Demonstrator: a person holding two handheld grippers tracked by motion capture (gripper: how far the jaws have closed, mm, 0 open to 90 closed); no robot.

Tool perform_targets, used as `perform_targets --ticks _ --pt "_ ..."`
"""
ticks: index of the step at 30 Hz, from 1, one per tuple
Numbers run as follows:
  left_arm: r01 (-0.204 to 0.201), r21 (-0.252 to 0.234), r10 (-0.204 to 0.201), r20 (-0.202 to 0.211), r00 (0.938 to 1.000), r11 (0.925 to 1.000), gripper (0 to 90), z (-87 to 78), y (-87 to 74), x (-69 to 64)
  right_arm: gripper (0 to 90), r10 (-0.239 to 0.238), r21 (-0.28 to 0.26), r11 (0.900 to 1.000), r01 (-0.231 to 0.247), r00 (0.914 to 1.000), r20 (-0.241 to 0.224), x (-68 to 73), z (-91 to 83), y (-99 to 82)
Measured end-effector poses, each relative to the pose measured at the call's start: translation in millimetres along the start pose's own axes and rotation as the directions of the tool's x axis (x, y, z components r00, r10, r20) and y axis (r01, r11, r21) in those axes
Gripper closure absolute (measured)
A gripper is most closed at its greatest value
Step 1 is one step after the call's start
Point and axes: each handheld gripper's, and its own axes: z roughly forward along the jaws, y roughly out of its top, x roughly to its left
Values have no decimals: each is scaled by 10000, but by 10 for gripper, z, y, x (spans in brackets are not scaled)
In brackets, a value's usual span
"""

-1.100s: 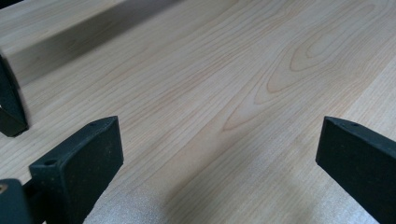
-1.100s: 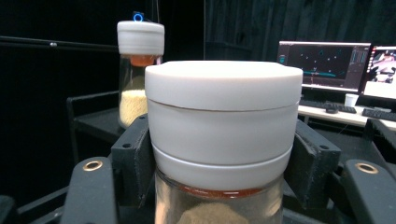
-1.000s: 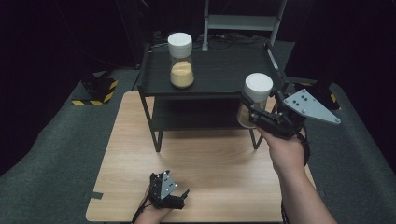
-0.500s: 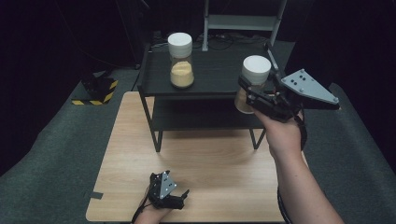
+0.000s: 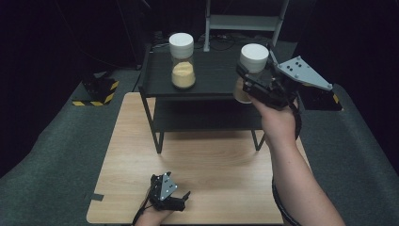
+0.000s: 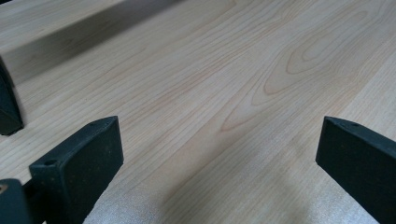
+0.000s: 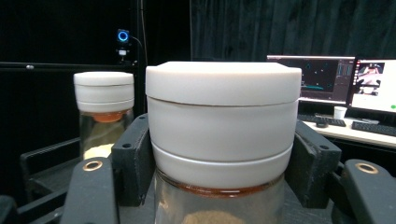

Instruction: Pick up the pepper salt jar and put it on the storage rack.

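A glass jar with a white lid (image 5: 251, 66) (image 7: 223, 140) is held in the air at the right end of the black shelf's top (image 5: 211, 70), with my right gripper (image 5: 254, 82) (image 7: 223, 163) shut on it just below the lid. A second white-lidded jar (image 5: 181, 60) (image 7: 103, 112) holding yellow powder stands upright on the shelf top, to the left. My left gripper (image 5: 181, 197) (image 6: 219, 154) rests open low over the wooden table (image 5: 207, 174) near its front edge, nothing between its fingers (image 6: 77, 163).
The black two-level shelf stands at the back of the wooden table, its lower level (image 5: 207, 115) in shadow. A black-and-yellow block (image 5: 96, 92) lies on the grey floor at left. Monitors (image 7: 336, 84) glow behind the jars in the right gripper view.
My right gripper has lifted the jar up and toward the shelf top, from beside the lower level to the height of the top. The left gripper has stayed still.
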Motion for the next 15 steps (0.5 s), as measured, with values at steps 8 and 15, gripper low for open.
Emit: perform_targets --ticks 8,15 --pt "27 3 -27 4 10000 10000 9 0 0 4 343 -11 2 10000 11 9998 185 -30 168 -19" --pt "55 -16 -55 21 10000 10000 9 -2 -3 10 342 -96 27 10000 95 9997 218 -39 324 -38"
